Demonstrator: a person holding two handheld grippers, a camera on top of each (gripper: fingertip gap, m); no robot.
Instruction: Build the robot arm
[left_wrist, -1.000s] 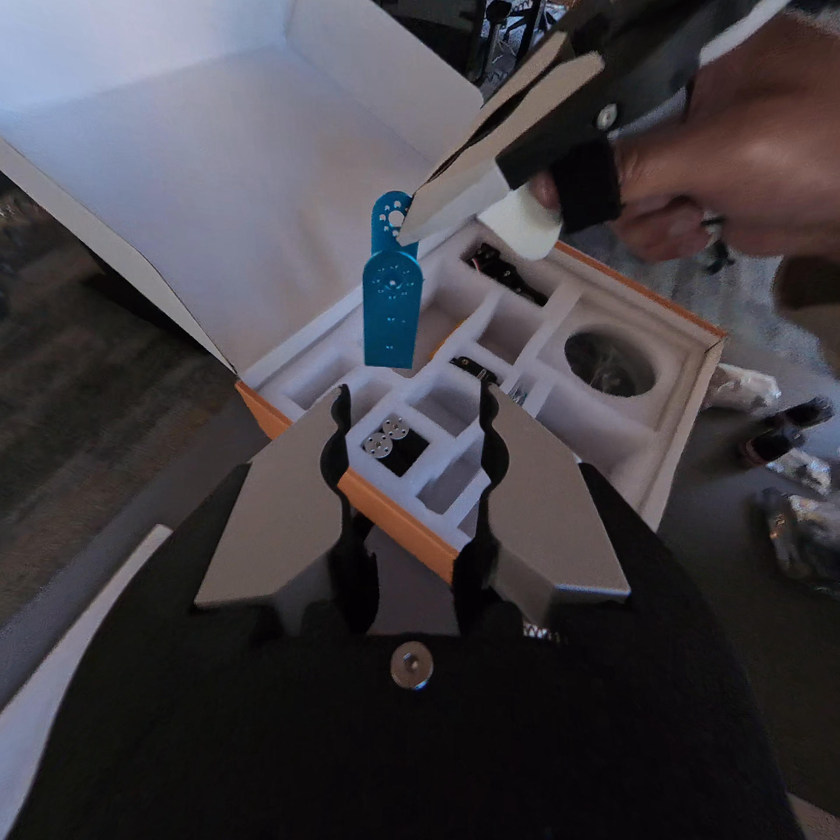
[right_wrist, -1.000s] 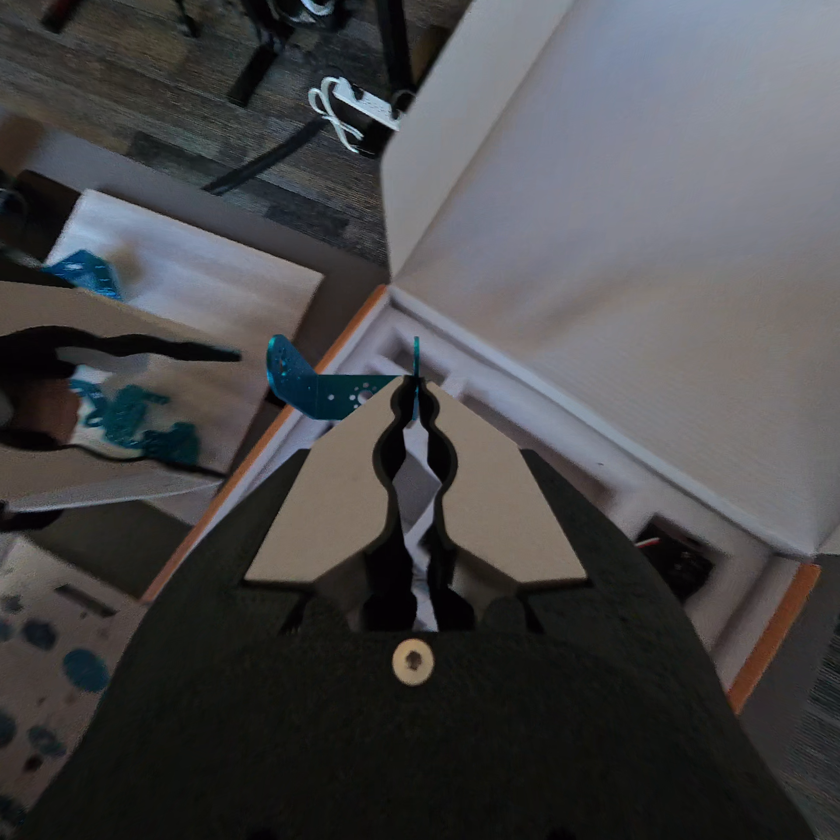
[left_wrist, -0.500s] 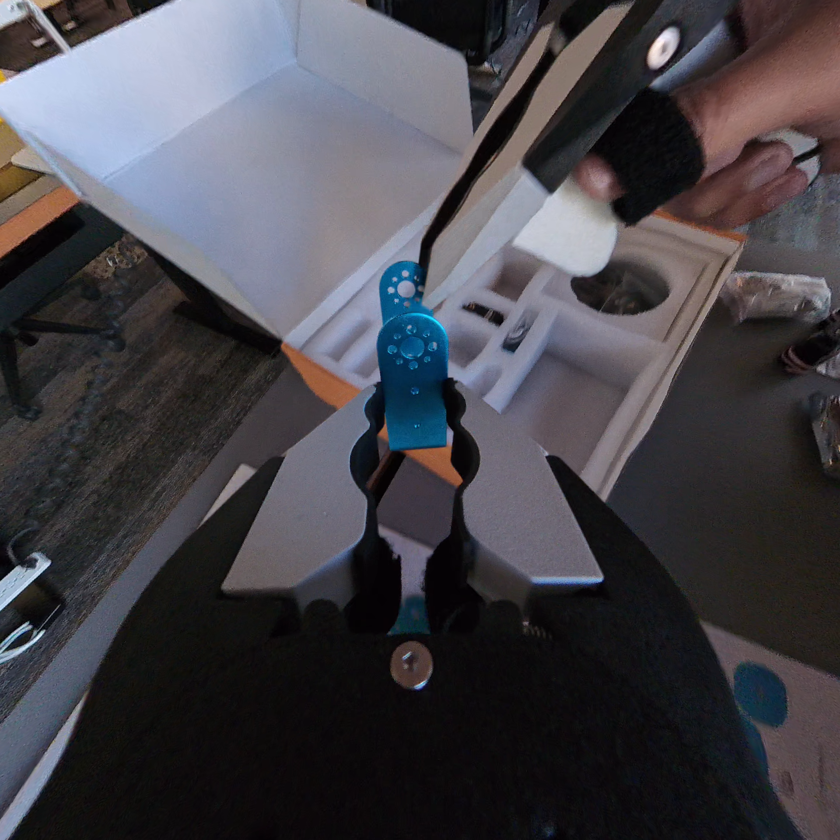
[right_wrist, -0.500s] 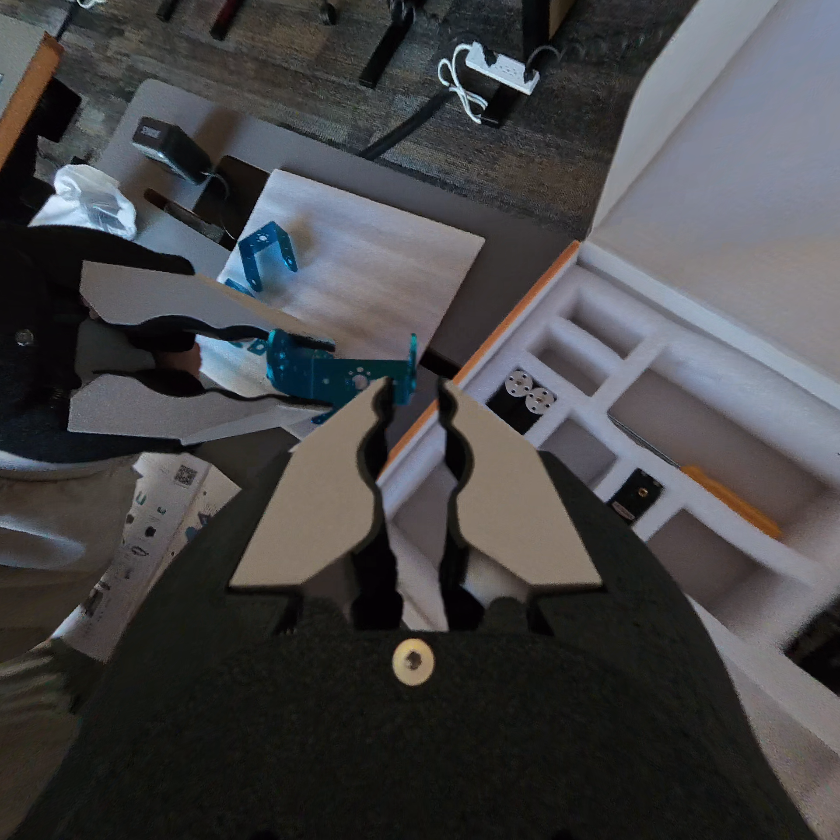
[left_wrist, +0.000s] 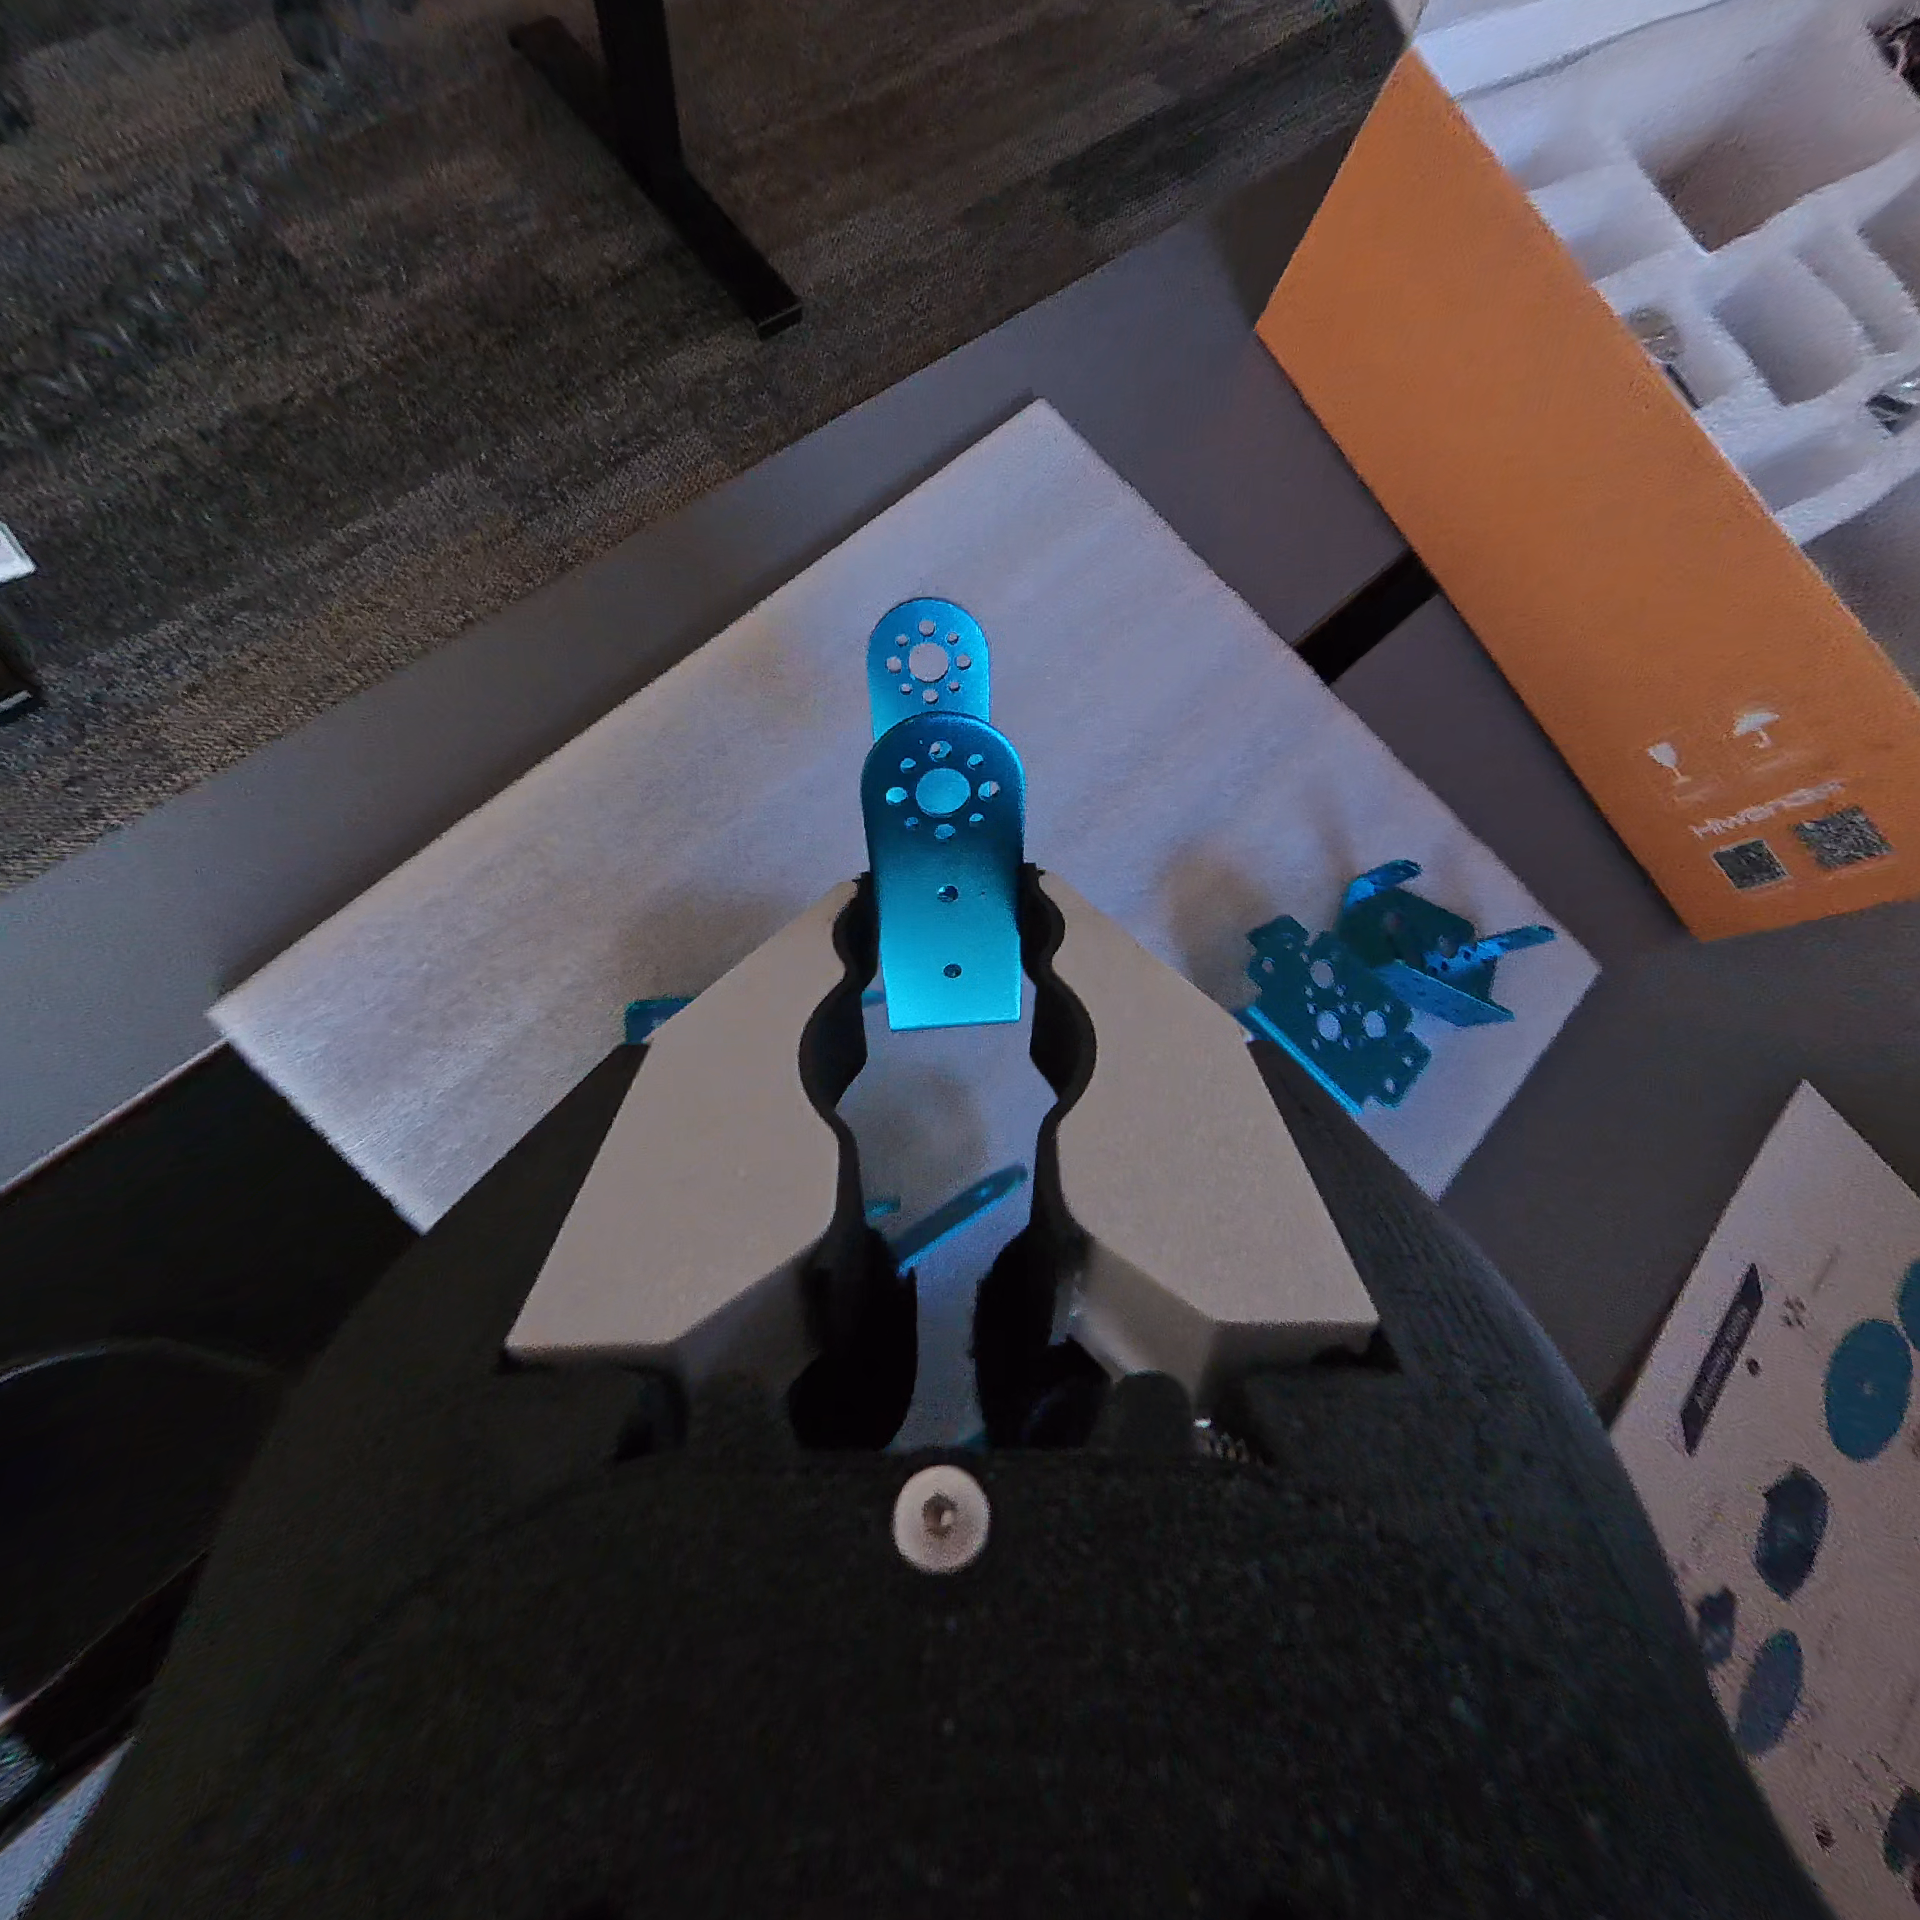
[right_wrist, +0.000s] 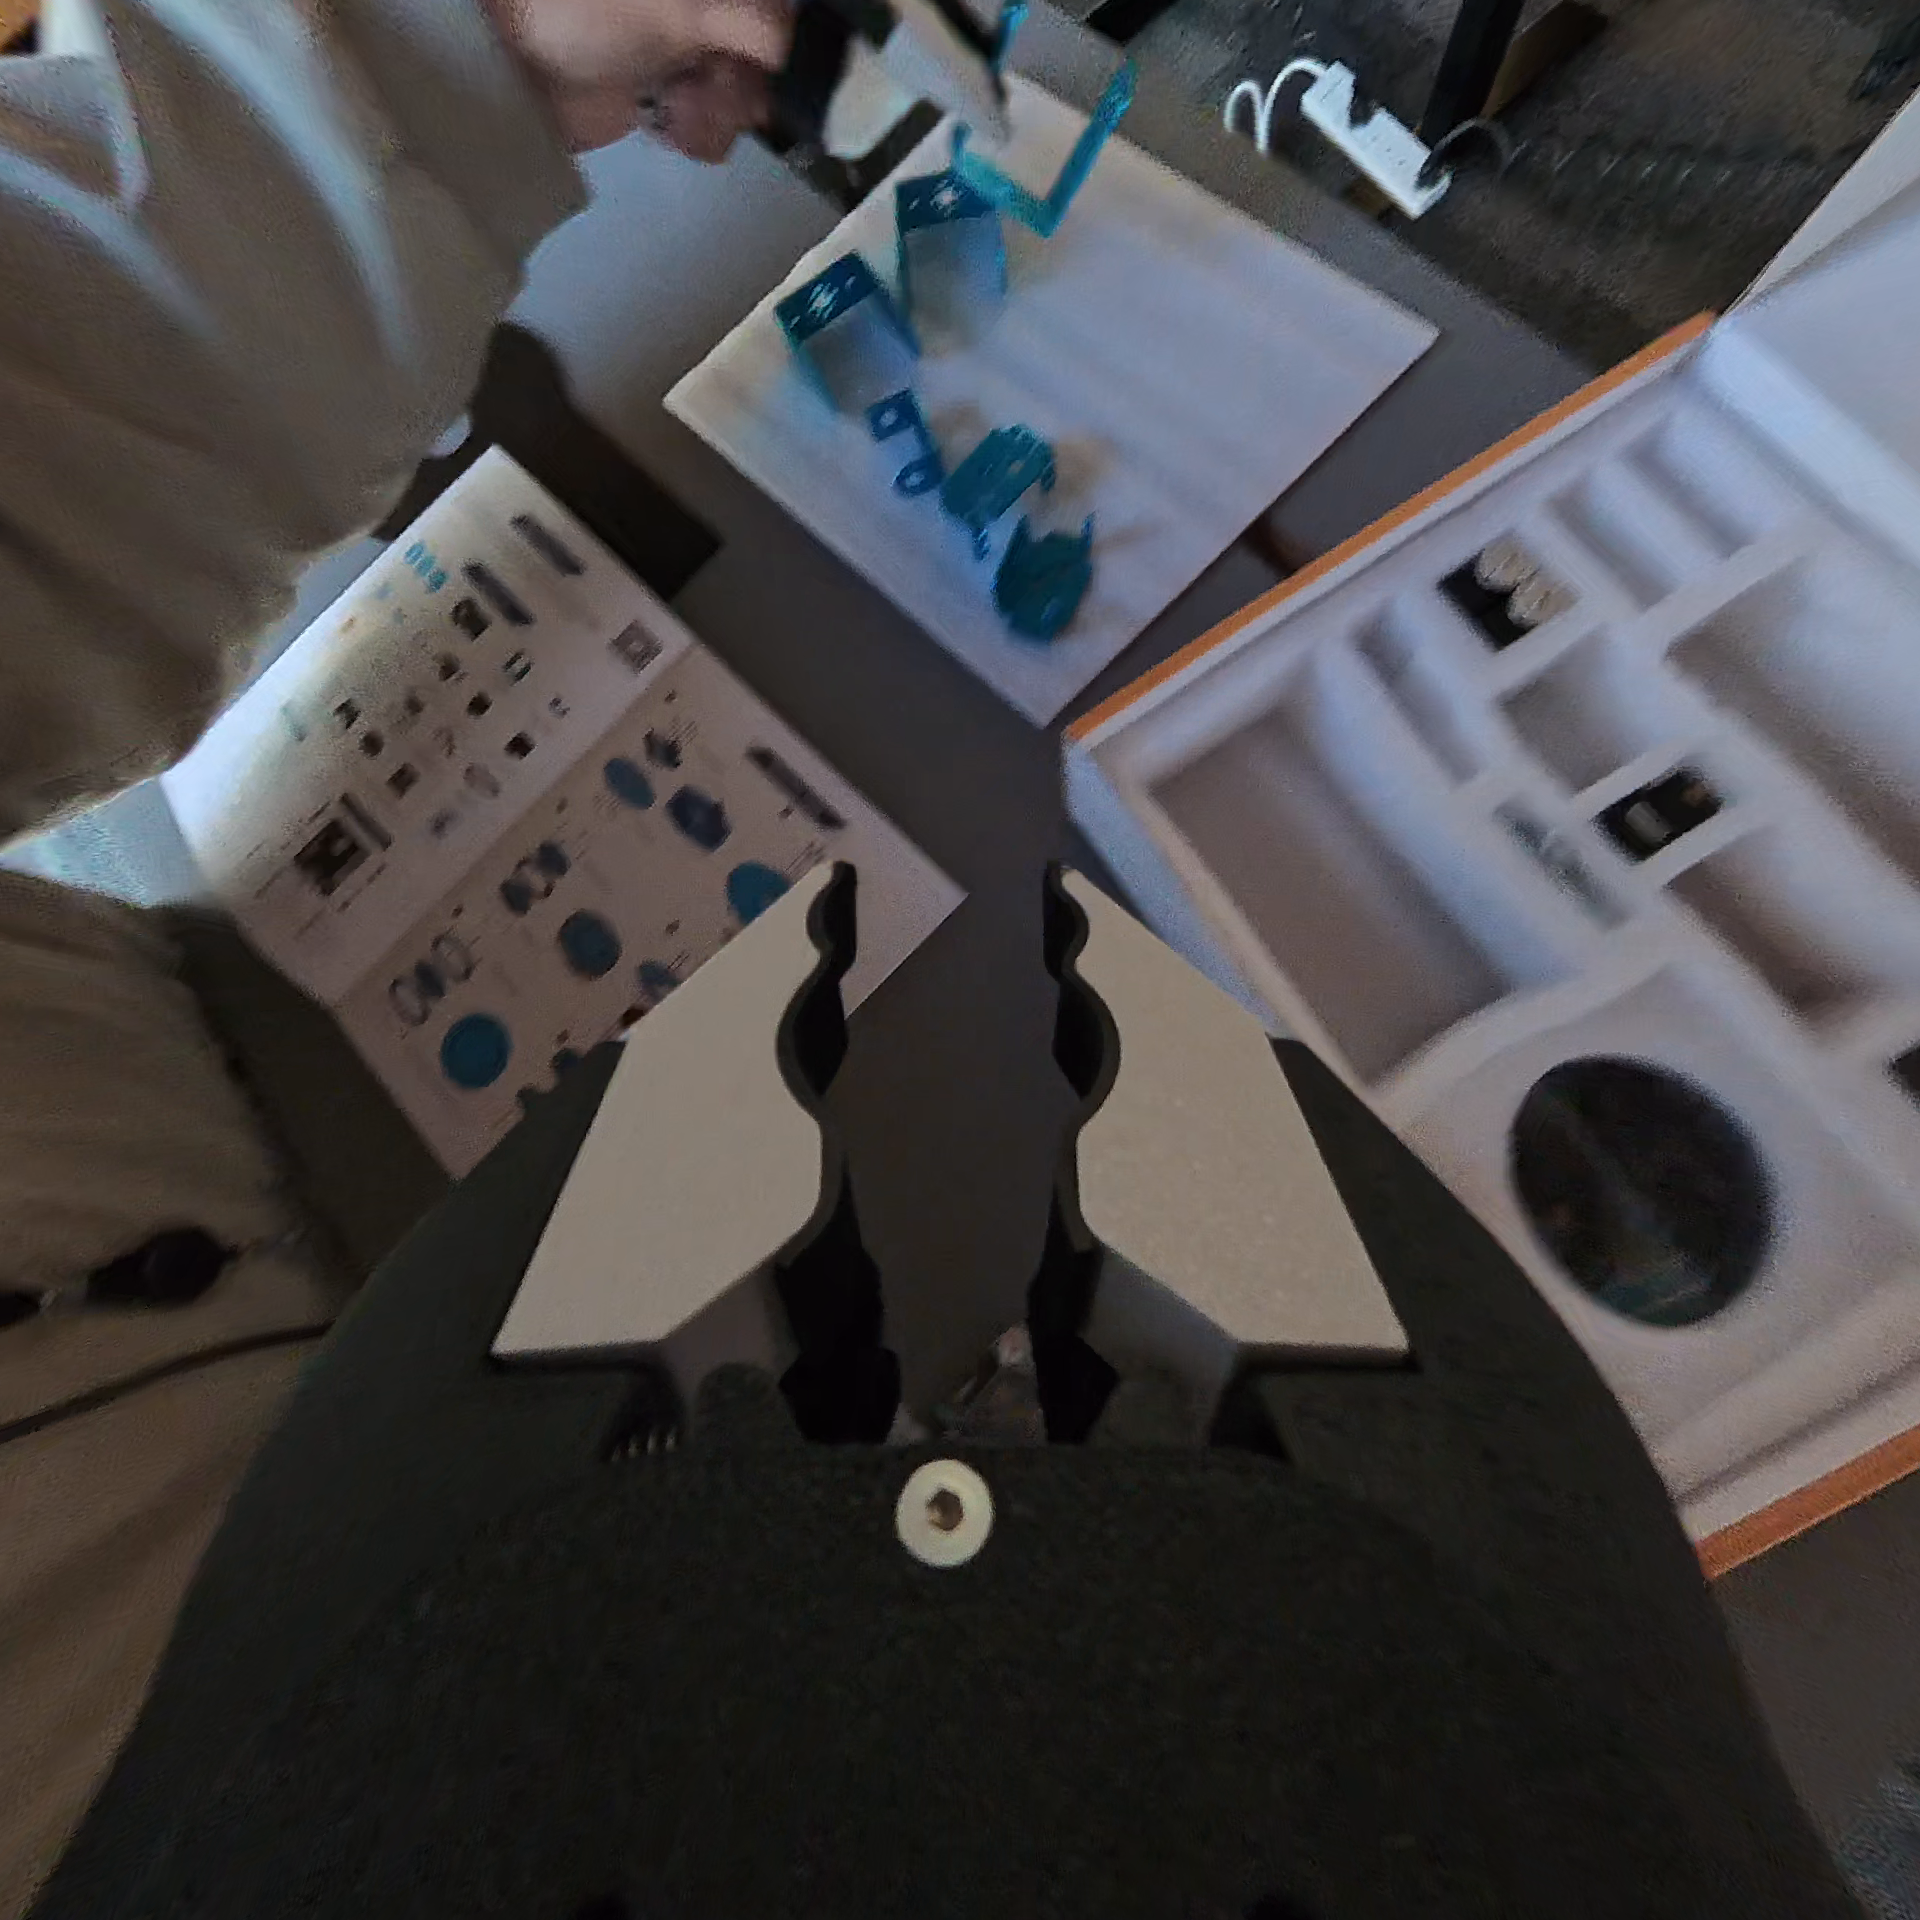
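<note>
Left wrist view shows the left gripper (left_wrist: 943, 894) clamped on a blue U-shaped bracket (left_wrist: 943, 883), which it holds above a white foam sheet (left_wrist: 644, 831) on the grey table (left_wrist: 1174, 343). More blue brackets (left_wrist: 1351, 987) lie on the sheet to the right. The orange box (left_wrist: 1538, 582) with white foam compartments stands far right. In the right wrist view the right gripper (right_wrist: 945, 925) has its jaws apart with nothing between them, above the table between a printed leaflet (right_wrist: 499, 779) on the left and the box (right_wrist: 1382, 520) on the right. This view is blurred.
</note>
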